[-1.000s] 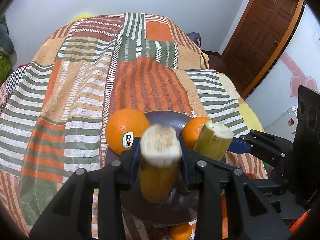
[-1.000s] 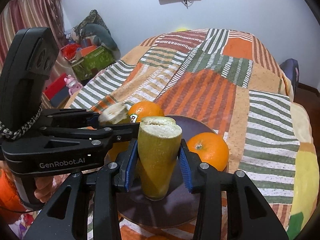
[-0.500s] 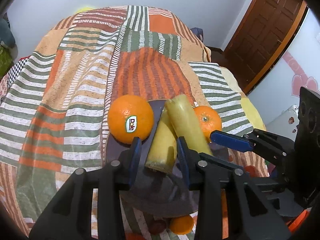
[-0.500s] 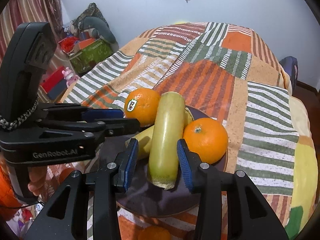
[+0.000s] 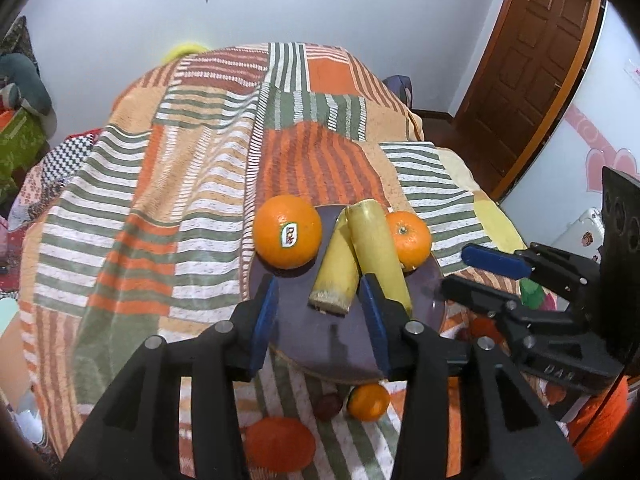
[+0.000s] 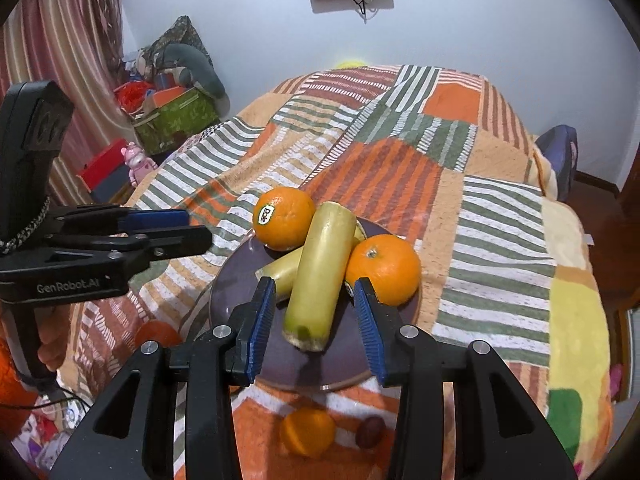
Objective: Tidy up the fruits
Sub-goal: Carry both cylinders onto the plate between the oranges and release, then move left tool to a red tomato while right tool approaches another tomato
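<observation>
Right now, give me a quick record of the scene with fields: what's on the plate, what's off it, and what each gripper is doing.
surface: striped blanket
plate: two oranges and two cut yellow-green pieces
sticker orange: far left on the plate
plain orange: right on the plate
long piece: lies across the short piece
off plate: small orange, dark round fruit, both nearer than the plate
left gripper: open, holds nothing, jaws just opened further
right gripper: open, holds nothing
</observation>
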A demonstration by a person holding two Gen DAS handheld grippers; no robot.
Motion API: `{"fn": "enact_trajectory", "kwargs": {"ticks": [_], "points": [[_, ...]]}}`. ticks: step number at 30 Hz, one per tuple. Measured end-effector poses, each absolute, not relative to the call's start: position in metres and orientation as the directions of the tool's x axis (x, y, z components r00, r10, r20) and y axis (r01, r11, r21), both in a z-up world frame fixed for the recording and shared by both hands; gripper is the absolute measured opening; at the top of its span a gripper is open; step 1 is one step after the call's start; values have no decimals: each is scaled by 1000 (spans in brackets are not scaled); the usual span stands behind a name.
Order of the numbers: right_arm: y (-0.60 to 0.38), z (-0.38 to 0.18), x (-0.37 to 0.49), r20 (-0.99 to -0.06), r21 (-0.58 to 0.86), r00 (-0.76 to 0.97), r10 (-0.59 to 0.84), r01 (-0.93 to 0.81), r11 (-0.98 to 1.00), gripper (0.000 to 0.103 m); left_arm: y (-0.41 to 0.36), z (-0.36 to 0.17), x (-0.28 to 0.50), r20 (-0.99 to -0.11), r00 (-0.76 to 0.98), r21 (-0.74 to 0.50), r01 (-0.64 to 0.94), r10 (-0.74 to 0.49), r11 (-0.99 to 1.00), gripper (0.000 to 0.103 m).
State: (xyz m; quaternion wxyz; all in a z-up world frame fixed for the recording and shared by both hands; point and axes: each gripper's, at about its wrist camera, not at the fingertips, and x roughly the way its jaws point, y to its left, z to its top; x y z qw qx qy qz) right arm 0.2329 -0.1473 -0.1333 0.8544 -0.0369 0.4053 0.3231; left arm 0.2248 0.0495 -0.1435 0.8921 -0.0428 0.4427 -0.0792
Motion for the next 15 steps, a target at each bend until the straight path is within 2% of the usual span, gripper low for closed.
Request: {"fn": "enact_trajectory", "kwargs": {"ticks": [4,7,15], "points": [[-155,-130,221,-717,184,478,507,-572,799,38,55,-139,206,-782,602,-135,89,-161,987,43],[-162,-129,212,-721,174,488,492,-560,810,42,60,-140,193,-787,600,-129,71,-145,989,50],[-191,-142,193,-751,166,497,436,-497,852,43,69,-157,163,-816,565,-120,31,-117,992,51]]}}
